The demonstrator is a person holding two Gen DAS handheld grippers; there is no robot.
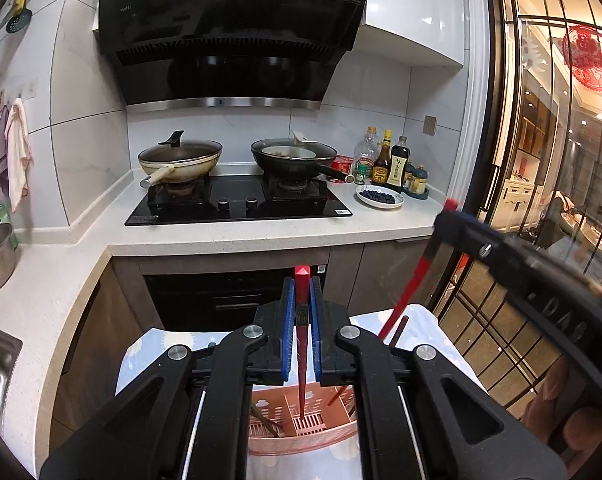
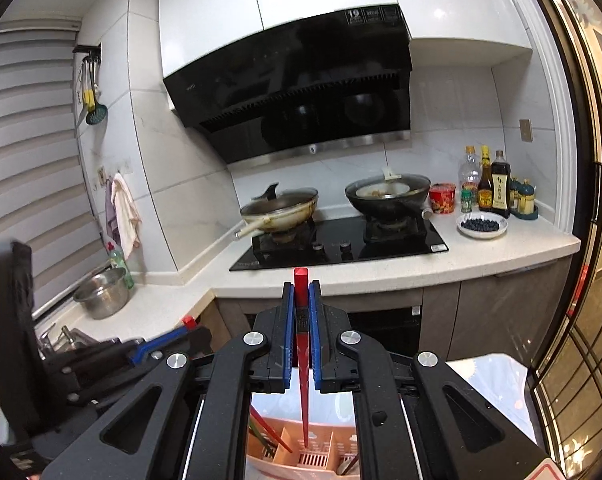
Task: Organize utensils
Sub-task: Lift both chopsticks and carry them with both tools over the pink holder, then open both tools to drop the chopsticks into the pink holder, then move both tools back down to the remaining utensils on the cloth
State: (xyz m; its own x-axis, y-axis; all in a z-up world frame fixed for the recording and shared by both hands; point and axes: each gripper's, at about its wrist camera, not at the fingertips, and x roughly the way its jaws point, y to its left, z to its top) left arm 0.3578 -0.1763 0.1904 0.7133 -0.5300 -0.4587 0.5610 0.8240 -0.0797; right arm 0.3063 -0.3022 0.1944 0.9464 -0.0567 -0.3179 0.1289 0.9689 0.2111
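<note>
Left gripper: black hinged arms, ribbed blue pads; jaws are pinching nearly closed on a red chopstick — square-sectioned at the top, tapering to a thin point.
Left chopstick tip: is hanging down inside the middle compartment of the utensil basket, just above its slotted floor; whether it is touching, I cannot tell.
Right gripper: same build, jaws squeezing all but closed on a second red chopstick, which is standing near upright with its blunt end poking above the pads.
Right chopstick tip: is pointing into the basket's centre section, near the grille at the bottom.
Utensil basket: pinkish plastic, rounded rim, thin divider walls, slatted base; it is sitting on a pale patterned cloth. Other sticks are leaning in its side compartments — possibly more chopsticks, partly hidden by the gripper arms.
Grippers, relative: in the left view the right one is showing at the right edge, blurred, with its red stick slanting down toward the basket.
Background: speckled pale countertop, glossy black hob, two woks on the burners.
</note>
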